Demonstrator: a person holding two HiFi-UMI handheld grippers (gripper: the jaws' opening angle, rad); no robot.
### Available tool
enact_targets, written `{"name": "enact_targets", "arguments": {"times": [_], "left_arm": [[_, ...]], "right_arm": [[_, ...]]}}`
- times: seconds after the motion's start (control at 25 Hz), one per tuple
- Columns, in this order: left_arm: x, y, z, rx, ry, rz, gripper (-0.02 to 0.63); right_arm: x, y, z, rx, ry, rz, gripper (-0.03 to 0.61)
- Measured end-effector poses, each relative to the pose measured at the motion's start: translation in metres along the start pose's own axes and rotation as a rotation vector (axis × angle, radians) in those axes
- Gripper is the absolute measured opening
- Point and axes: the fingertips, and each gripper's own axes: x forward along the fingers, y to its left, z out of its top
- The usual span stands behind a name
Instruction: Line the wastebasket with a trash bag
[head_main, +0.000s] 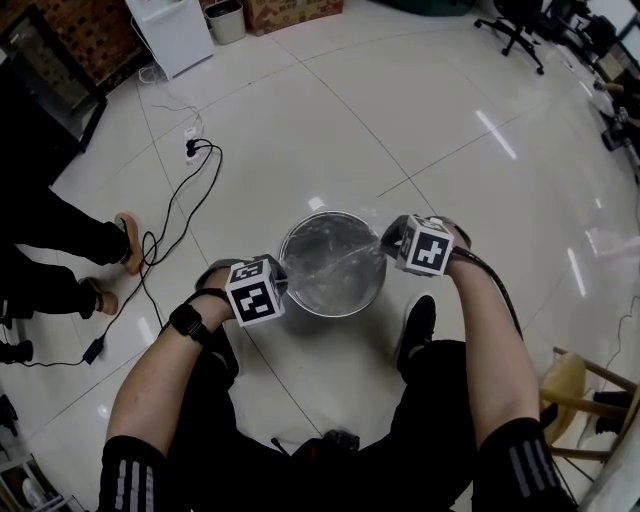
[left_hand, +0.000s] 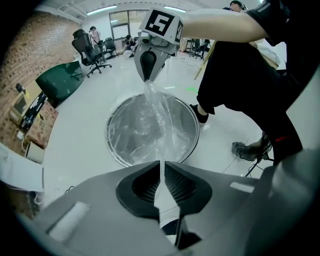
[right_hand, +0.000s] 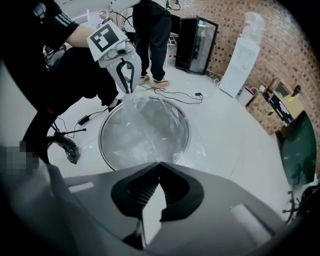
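The left claw (left_hand: 161, 167) and right claw (right_hand: 159, 175) are each pinched shut on the bag (head_main: 335, 262) (thin, clear, crinkled film), stretched over the round steel bin (head_main: 330, 215) on the tiled floor (head_main: 300, 130).

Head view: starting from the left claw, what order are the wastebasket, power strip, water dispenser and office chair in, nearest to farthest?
1. Wastebasket, right beside the left claw, which pinches the trash bag.
2. Power strip, on the floor up-left.
3. Water dispenser, top left.
4. Office chair, far top right.
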Motion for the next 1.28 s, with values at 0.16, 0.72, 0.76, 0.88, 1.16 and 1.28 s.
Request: {"name": "enact_targets", "arguments": {"times": [0.16,0.72,0.76,0.88,1.16,1.28], "left_arm": [[-0.007,-0.006,0.003,0.005,-0.019,-0.029,0.000],[0.023,-0.097,-0.008,0.086,0.075,-0.378,0.000],[0.027,-0.101,-0.011,0.089,0.085,-0.392,0.000],[0.040,-0.107,-0.019,0.087,0.108,-0.404,0.000],[0.063,-0.102,-0.037,0.021,0.129,-0.376,0.000],[0.072,-0.095,-0.036,0.014,0.085,-0.332,0.003]], "right_arm": [[-0.012,0.022,-0.011,0.032,-0.004,0.090,0.006],[0.014,0.115,-0.058,0.087,0.106,0.489,0.007],[0.019,0.116,-0.061,0.092,0.112,0.495,0.006],[0.032,0.118,-0.066,0.120,0.113,0.506,0.006],[0.059,0.116,-0.066,0.163,0.063,0.473,0.006],[0.073,0.114,-0.068,0.185,0.055,0.441,0.006]]}}
